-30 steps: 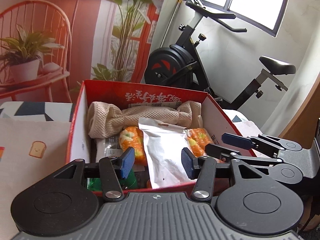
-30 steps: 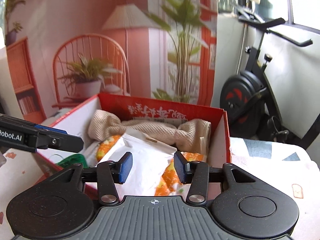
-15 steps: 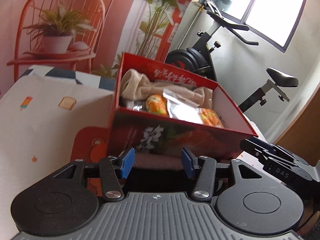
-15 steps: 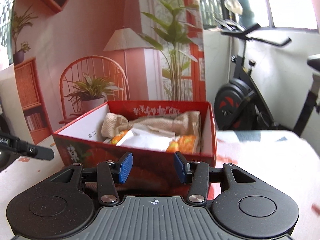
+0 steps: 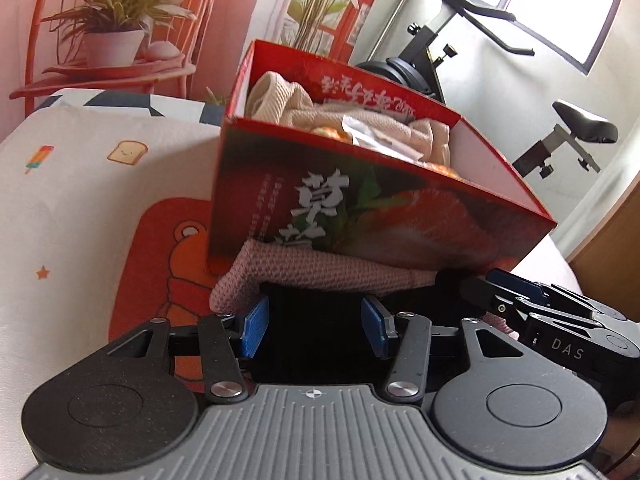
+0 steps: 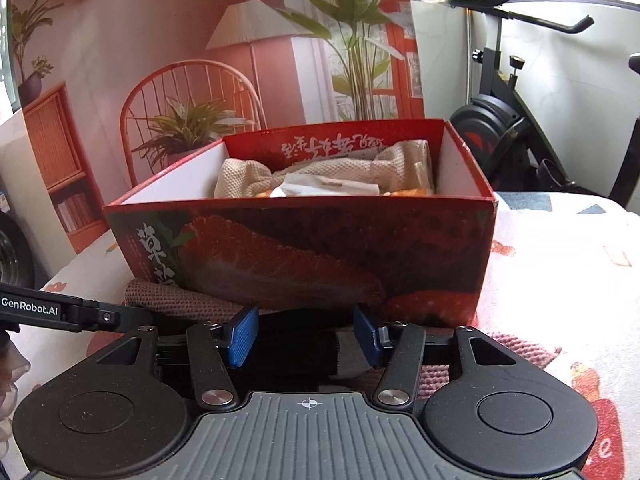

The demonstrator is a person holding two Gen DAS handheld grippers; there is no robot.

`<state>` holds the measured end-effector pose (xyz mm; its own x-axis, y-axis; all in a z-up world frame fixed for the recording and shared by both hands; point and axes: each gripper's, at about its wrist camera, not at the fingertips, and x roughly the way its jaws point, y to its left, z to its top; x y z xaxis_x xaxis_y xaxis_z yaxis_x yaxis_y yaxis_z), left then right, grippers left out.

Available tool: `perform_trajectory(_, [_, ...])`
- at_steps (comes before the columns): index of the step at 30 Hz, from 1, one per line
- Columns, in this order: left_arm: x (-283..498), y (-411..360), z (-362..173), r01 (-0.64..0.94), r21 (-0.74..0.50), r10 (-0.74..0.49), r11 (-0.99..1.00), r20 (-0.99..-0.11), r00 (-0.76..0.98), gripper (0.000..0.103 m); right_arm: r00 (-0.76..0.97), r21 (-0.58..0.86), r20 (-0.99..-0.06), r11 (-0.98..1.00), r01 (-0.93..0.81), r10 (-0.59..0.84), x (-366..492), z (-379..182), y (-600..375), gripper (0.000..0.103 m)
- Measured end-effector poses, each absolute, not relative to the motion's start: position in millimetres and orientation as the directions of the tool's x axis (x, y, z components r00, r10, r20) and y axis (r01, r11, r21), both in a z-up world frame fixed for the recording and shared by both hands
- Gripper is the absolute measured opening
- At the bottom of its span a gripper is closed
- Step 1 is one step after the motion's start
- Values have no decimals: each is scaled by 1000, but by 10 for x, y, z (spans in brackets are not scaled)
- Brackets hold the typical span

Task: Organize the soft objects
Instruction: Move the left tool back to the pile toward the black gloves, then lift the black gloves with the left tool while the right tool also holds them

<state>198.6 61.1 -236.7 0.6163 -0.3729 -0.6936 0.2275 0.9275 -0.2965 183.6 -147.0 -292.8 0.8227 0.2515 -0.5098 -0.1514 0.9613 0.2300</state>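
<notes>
A red cardboard box [image 6: 304, 248] is seen standing on a bench covered with a printed cloth [image 5: 80, 184]. A beige knitted cloth [image 6: 320, 172], a white packet [image 6: 324, 190] and orange-patterned items are packed inside the box. Against the box's near wall a pink knitted cloth [image 5: 320, 280] is lying, and a black soft item [image 5: 316, 320] rests just in front of it.

The left tool [image 5: 316, 330] is held low in front of the box with its blue pads about half apart; the black item lies between them, but no pad is seen pressing on it. The right tool [image 6: 306, 336] is likewise set low before the box, its jaws having just been opening, and the same dark item and a grey edge beside it sit in the gap without being clamped. Each tool's fingers appear at the edge of the other's view. A plant backdrop and an exercise bike [image 6: 520, 120] stand behind.
</notes>
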Motion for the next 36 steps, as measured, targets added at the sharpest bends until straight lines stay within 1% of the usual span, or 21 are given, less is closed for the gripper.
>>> perform_trajectory(7, [1942, 612, -2475, 229, -307, -382, 924, -703, 599, 52, 771, 282, -565, 947, -153, 293, 1731, -3134, -1408, 50])
perform_trajectory(10, [1925, 606, -2517, 231, -311, -387, 922, -708, 591, 48, 751, 293, -587, 944, -152, 303, 1701, -3223, -1384, 50])
perform_trajectory(17, [1961, 554, -2602, 231, -310, -386, 922, -722, 574, 48, 743, 285, -596, 946, -156, 303, 1796, -3253, -1363, 51])
perform_trajectory(19, [1964, 534, -2616, 240, -307, -390, 921, -727, 566, 41, 739, 288, -600, 944, -159, 307, 1804, -3277, -1361, 51])
perform_trajectory(20, [1967, 526, -2611, 242, -293, -379, 925, -731, 568, 32, 737, 291, -600, 943, -161, 311, 1799, -3285, -1357, 50])
perform_trajectory(21, [1955, 519, -2610, 239, -272, -361, 932, -734, 575, 21, 736, 293, -600, 942, -164, 315, 1798, -3285, -1357, 46])
perform_trajectory(22, [1949, 526, -2613, 234, -255, -345, 938, -738, 580, 17, 733, 294, -600, 940, -171, 321, 1792, -3284, -1355, 44])
perform_trajectory(23, [1946, 543, -2614, 230, -250, -339, 941, -739, 583, 13, 729, 299, -600, 937, -178, 330, 1789, -3280, -1353, 38])
perform_trajectory(24, [1938, 564, -2610, 227, -256, -342, 940, -735, 586, 12, 725, 306, -600, 934, -184, 340, 1793, -3269, -1354, 31])
perform_trajectory(26, [1911, 586, -2585, 224, -267, -349, 937, -723, 597, 11, 720, 313, -597, 929, -199, 355, 1769, -3244, -1345, 21])
perform_trajectory(27, [1887, 585, -2564, 225, -261, -345, 939, -716, 607, 11, 718, 311, -596, 928, -206, 359, 1758, -3231, -1330, 18])
perform_trajectory(30, [1806, 568, -2483, 234, -247, -340, 940, -694, 634, 11, 723, 318, -583, 923, -218, 371, 1712, -3187, -1321, 16])
perform_trajectory(36, [1597, 571, -2310, 240, -256, -350, 937, -646, 678, 11, 765, 349, -519, 911, -219, 382, 1536, -3044, -1392, 15])
